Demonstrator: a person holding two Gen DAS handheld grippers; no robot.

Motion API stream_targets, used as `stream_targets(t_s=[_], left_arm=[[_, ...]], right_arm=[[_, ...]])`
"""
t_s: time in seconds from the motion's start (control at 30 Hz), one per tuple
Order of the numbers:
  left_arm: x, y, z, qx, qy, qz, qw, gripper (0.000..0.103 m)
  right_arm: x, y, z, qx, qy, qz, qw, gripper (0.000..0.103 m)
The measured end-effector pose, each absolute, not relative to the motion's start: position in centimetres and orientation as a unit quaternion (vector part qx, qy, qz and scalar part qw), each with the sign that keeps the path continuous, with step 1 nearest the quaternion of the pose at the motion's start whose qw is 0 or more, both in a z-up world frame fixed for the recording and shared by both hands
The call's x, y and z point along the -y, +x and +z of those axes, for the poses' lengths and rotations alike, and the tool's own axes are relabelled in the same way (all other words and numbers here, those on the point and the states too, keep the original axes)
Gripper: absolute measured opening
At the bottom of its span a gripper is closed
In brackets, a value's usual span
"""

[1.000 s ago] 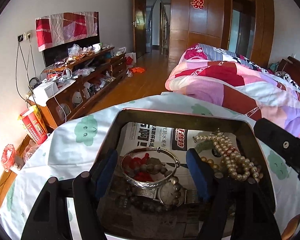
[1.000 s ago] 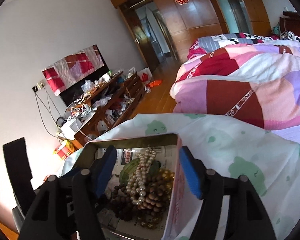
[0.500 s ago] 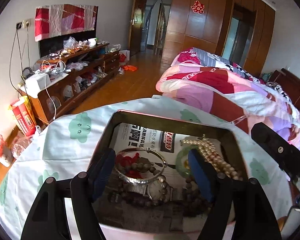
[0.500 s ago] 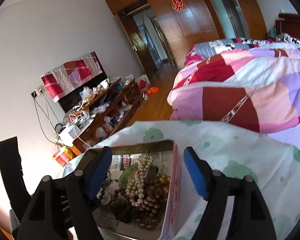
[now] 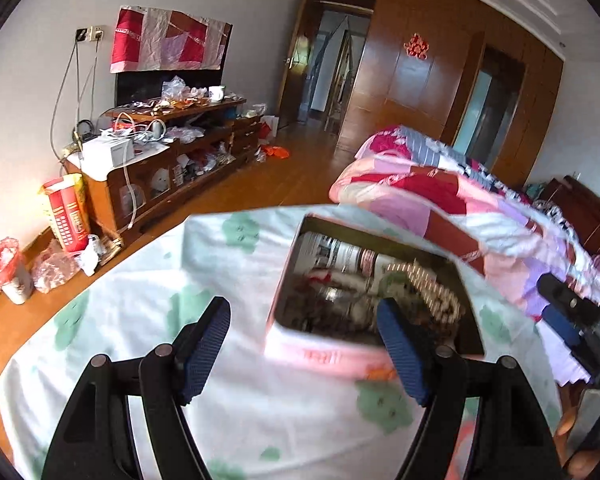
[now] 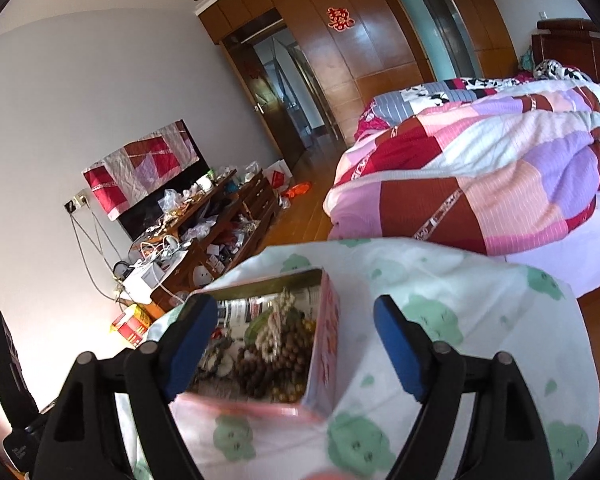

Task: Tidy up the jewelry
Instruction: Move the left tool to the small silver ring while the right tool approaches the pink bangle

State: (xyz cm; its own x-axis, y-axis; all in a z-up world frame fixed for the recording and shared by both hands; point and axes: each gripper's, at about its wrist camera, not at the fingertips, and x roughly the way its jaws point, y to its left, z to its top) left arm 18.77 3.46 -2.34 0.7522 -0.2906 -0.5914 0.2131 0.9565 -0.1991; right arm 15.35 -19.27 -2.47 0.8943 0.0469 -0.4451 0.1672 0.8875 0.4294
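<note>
A pink tin box (image 5: pixel 328 354) stands open on a table under a white cloth with green clouds (image 5: pixel 140 300). Inside it lie a pearl necklace (image 5: pixel 432 288), blurred beads and a printed paper lining. My left gripper (image 5: pixel 302 308) hovers open and empty over the box's near left corner. The right wrist view shows the same box (image 6: pixel 328 340) with the pearl necklace (image 6: pixel 278 320), brown wooden beads (image 6: pixel 272 364) and a green bangle (image 6: pixel 260 324). My right gripper (image 6: pixel 294 304) hangs above the box's right wall, its jaws opening with nothing gripped.
A bed with a patchwork quilt (image 5: pixel 440 200) lies just beyond the table. A cluttered wooden TV cabinet (image 5: pixel 160 160) lines the left wall, with a red bag (image 5: pixel 66 212) and rubbish on the wooden floor beside it. The other gripper's arm (image 5: pixel 572 320) shows at the right edge.
Both grippers have drawn back and risen from inside the box. The left one has swung left, so the box now sits to its right. The right jaws have widened.
</note>
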Motion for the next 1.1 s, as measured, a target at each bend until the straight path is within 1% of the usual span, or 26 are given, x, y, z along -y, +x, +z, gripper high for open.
stream_targets(t_s=[0.23, 0.47, 0.77, 0.97, 1.0, 1.1], left_arm=[[-3.8, 15.2, -3.7, -0.340, -0.069, -0.140, 0.927, 0.076], [-4.1, 11.9, -3.8, -0.340, -0.059, -0.152, 0.926, 0.076], [-3.5, 8.1, -5.1, -0.359, -0.019, -0.165, 0.919, 0.076], [-2.2, 5.3, -6.5, -0.378, 0.006, -0.206, 0.903, 0.075], [-1.8, 4.8, -6.7, -0.375, 0.013, -0.212, 0.902, 0.074], [-1.0, 4.5, -7.3, -0.380, 0.036, -0.214, 0.899, 0.058]], right_arm=[[19.7, 12.8, -3.7, -0.253, 0.232, -0.032, 0.939, 0.083], [20.1, 9.6, -4.1, -0.264, 0.208, -0.029, 0.941, 0.083], [20.0, 6.9, -4.6, -0.280, 0.192, -0.012, 0.941, 0.083], [19.5, 5.2, -4.8, -0.287, 0.167, -0.007, 0.943, 0.083], [19.5, 5.0, -4.9, -0.287, 0.167, -0.006, 0.943, 0.083], [19.5, 4.8, -5.1, -0.291, 0.169, -0.002, 0.942, 0.083]])
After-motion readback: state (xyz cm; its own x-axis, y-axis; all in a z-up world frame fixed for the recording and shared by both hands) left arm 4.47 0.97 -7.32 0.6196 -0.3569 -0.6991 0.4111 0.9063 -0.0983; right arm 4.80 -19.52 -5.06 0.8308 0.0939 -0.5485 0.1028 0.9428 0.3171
